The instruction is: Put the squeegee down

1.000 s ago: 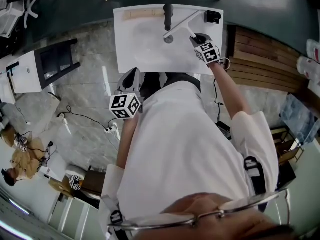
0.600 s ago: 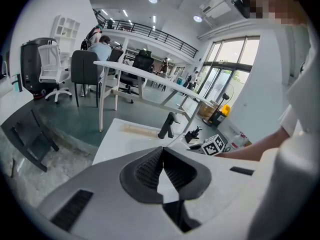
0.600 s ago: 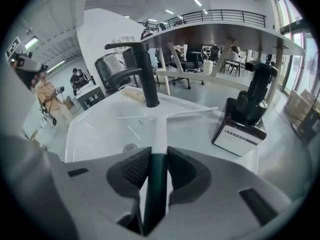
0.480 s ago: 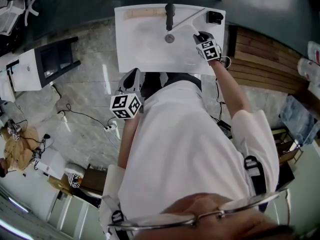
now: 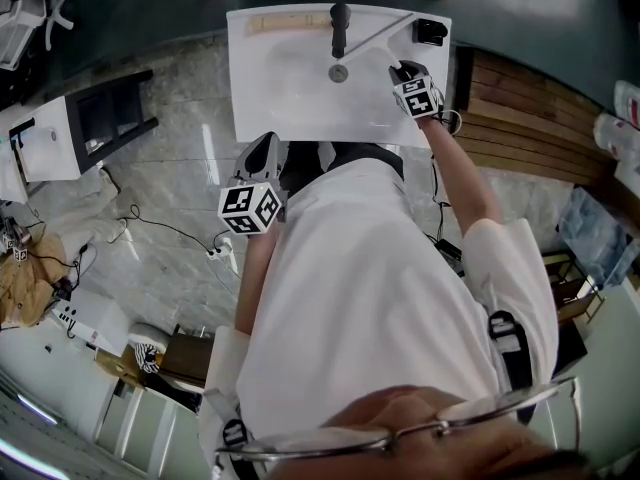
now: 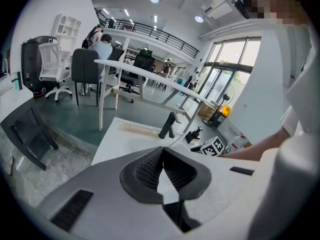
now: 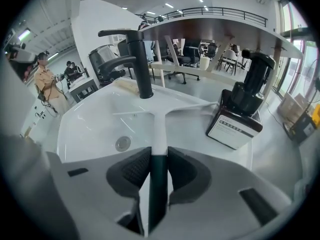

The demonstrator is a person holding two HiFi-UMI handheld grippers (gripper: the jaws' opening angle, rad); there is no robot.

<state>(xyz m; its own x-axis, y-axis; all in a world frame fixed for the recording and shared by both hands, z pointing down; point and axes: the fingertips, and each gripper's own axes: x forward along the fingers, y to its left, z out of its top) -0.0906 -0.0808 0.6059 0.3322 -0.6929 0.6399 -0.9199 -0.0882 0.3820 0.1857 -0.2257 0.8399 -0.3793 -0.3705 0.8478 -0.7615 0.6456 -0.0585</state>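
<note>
Gripping the squeegee (image 7: 159, 126) by its dark handle, the right gripper (image 7: 159, 160) hangs over the white sink (image 7: 90, 124). The blade stretches along the back of the basin, from beside the black faucet (image 7: 141, 59) toward the black soap dispenser (image 7: 242, 109) (whether it touches the sink I cannot tell). The left gripper (image 6: 162, 170) waits closed and empty near the person's waist.

I see the sink (image 5: 290, 98) steeply from overhead; the left hand-held gripper (image 6: 163, 156) camera views its faucet (image 6: 169, 125) distantly, the right hand-held gripper (image 7: 159, 153) camera closely.
</note>
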